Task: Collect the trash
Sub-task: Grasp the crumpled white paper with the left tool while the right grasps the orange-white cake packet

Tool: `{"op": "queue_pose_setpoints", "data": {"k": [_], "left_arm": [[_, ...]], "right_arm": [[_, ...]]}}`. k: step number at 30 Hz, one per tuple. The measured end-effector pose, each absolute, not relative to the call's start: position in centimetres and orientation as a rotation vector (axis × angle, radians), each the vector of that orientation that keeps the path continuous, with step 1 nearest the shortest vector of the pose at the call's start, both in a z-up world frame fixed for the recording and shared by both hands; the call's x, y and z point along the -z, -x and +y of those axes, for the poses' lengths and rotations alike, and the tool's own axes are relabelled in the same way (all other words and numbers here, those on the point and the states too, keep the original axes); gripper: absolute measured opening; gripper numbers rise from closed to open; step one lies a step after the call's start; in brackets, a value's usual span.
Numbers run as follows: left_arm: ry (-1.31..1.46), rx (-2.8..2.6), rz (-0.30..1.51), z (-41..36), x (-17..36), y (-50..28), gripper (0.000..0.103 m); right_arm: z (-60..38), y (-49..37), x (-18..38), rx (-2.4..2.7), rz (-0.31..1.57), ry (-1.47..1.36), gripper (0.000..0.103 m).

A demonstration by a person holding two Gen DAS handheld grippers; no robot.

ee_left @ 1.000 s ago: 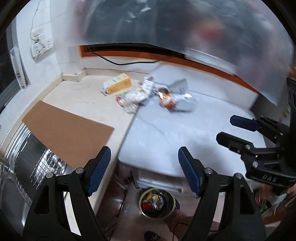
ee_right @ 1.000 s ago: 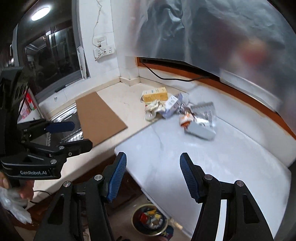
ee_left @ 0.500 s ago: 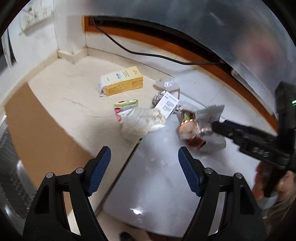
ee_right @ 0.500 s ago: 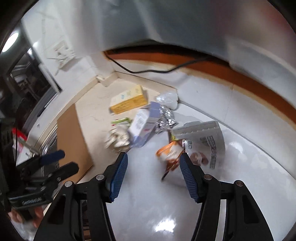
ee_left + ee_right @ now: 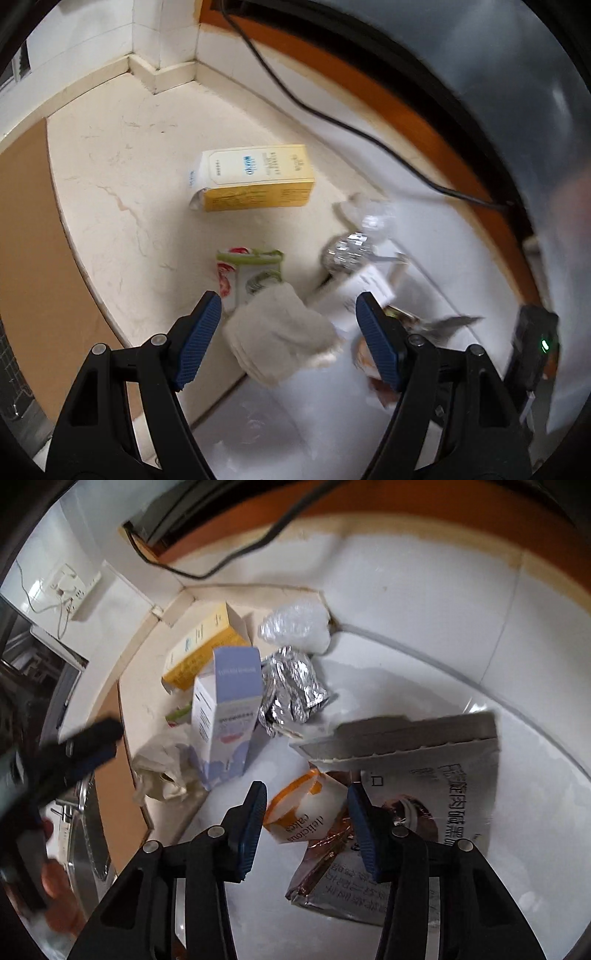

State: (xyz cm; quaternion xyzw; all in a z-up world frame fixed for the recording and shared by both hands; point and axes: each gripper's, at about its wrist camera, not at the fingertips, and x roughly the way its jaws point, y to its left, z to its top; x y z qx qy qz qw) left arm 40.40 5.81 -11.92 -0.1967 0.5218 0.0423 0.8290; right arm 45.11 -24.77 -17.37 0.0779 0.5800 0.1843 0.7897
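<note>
In the left wrist view, the left gripper (image 5: 288,325) fills the bottom of the frame with its jaws spread wide, holding nothing. Between the blue pads (image 5: 201,334) lies a crumpled tissue wad (image 5: 280,338), at lower centre, on the edge where the beige counter (image 5: 122,192) meets a white surface (image 5: 314,413). Just above the wad sits a green-and-red wrapper (image 5: 247,271). A yellow carton (image 5: 255,179) lies on its side in the middle of the frame, well apart from the pads. To the right of centre are a ball of crumpled foil (image 5: 347,254) and, above it, a clear plastic bag (image 5: 369,216). A brown cardboard sheet (image 5: 33,266) covers the left edge, and a black cable (image 5: 332,118) runs along the upper right. The right gripper's body shows at the lower right edge.

In the right wrist view, the right gripper (image 5: 306,827) rises from the bottom centre, jaws wide apart and empty. Between its pads sits an orange-and-white cake wrapper (image 5: 303,812), resting against a large silver pouch (image 5: 424,775) that spreads to the right. A pale blue box (image 5: 225,716) stands tilted at centre left, the foil ball (image 5: 291,690) beside it, the plastic bag (image 5: 295,627) above, and the yellow carton (image 5: 203,650) behind. The tissue (image 5: 162,764) lies at left, near the blurred left gripper (image 5: 74,753).
</note>
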Motion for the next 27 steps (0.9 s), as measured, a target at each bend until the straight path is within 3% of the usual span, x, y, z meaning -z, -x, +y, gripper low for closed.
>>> {"op": "queue_pose_setpoints", "data": {"k": [6, 16, 22, 27], "left_arm": [[0.339, -0.110, 1.214, 5.2, 15.5, -41.2, 0.073], [0.306, -0.075, 1.241, 5.0, 18.4, -38.8, 0.072], [0.293, -0.077, 1.212, 4.9, 18.3, -37.6, 0.048], [0.297, -0.072, 1.168, 4.7, 17.2, -35.9, 0.044]], "right_arm": [[-24.1, -45.3, 18.7, -0.424, 1.275, -0.166, 0.035], [-23.3, -44.5, 19.6, -0.470, 1.258, -0.115, 0.033], [-22.9, -44.1, 19.0, -0.498, 1.230, -0.087, 0.030], [-21.7, -42.2, 18.0, -0.547, 1.166, -0.053, 0.026]]}}
